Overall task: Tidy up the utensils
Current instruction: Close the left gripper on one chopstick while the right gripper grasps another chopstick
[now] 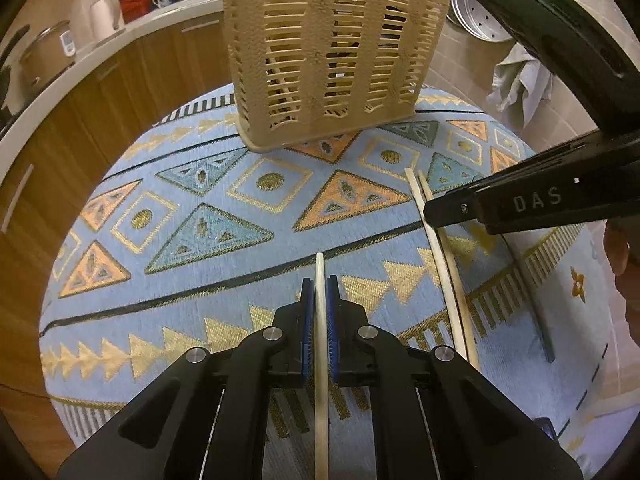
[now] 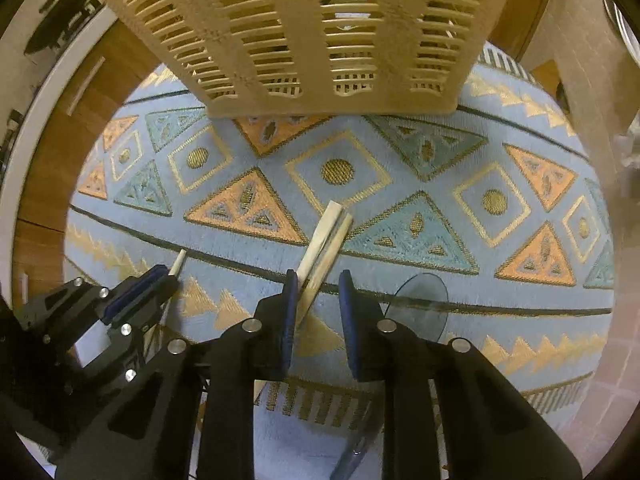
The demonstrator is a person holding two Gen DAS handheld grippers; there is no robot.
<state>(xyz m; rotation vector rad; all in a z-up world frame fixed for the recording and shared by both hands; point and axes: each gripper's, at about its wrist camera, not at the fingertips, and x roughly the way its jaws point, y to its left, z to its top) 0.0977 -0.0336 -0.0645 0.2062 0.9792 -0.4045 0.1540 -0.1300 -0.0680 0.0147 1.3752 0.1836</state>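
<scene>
A beige slotted utensil basket [image 1: 328, 60] stands at the far side of a patterned blue cloth [image 1: 208, 208]; it also fills the top of the right wrist view [image 2: 320, 32]. My left gripper [image 1: 320, 292] is shut on a single pale chopstick [image 1: 320, 280], which also shows in the right wrist view [image 2: 178, 262]. Two more chopsticks [image 1: 440, 248] lie on the cloth to the right. My right gripper [image 2: 318, 280] is open, its jaws astride this pair [image 2: 326, 236], low over the cloth. It shows from the side in the left wrist view [image 1: 432, 208].
A clear spoon-like utensil [image 2: 420, 304] lies on the cloth right of the right gripper. A white counter [image 1: 100, 44] with a pot, kettle and cups runs along the left. A metal steamer lid [image 1: 476, 12] and a grey cloth [image 1: 520, 80] hang at the back right.
</scene>
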